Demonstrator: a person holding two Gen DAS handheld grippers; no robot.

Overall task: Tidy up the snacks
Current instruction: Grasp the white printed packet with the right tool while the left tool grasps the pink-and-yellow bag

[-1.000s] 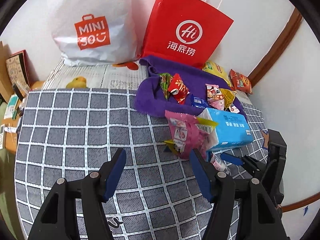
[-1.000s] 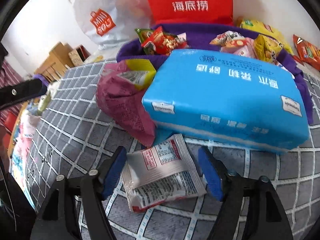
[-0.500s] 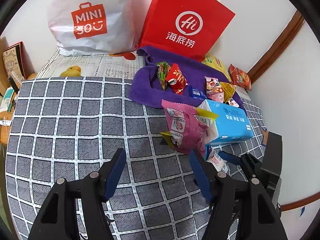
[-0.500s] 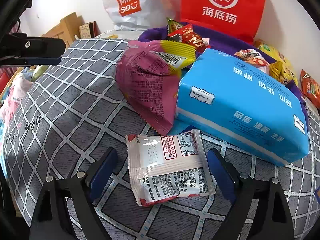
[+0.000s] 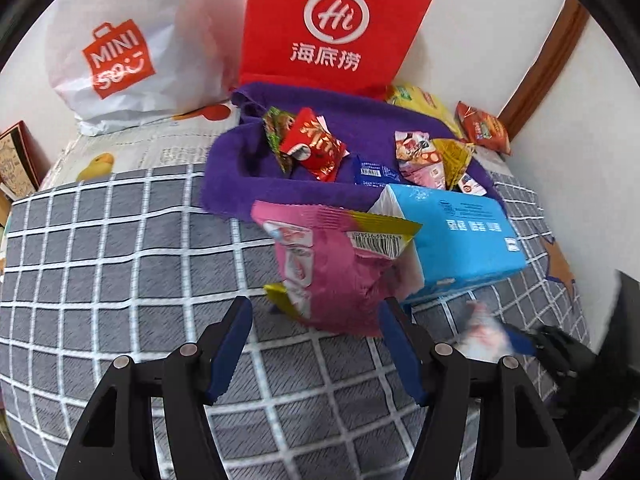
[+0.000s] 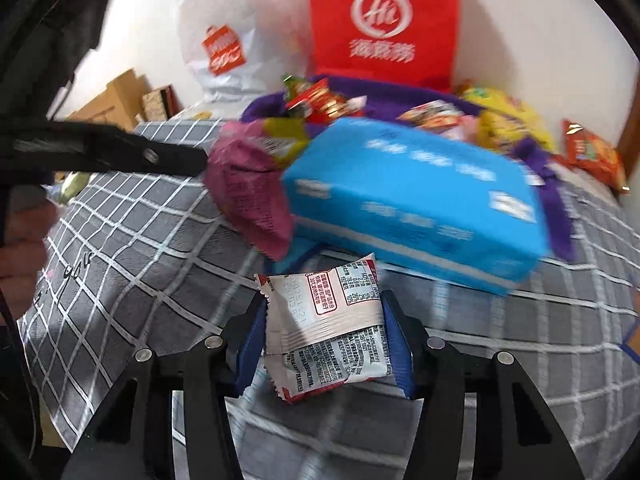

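Observation:
My right gripper (image 6: 324, 304) has a small white snack packet (image 6: 324, 332) between its blue pads. Its jaws are closing and both pads touch the packet's sides. A pink snack bag (image 5: 332, 276) leans against a blue tissue pack (image 5: 460, 240) on the checked grey cover (image 5: 120, 260). My left gripper (image 5: 316, 312) is open, and the pink bag's lower end sits between its fingertips without touching them. Behind lies a purple cloth basket (image 5: 240, 168) holding several small snacks.
A red paper bag (image 5: 336, 24) and a white plastic bag (image 5: 120, 48) stand against the wall at the back. Yellow and orange snack bags (image 5: 480, 126) lie right of the basket. Cardboard boxes (image 6: 120, 96) sit off the left edge.
The right gripper's jaws have come together onto the white packet, which was lying loose between them. The left gripper has moved forward to the pink bag.

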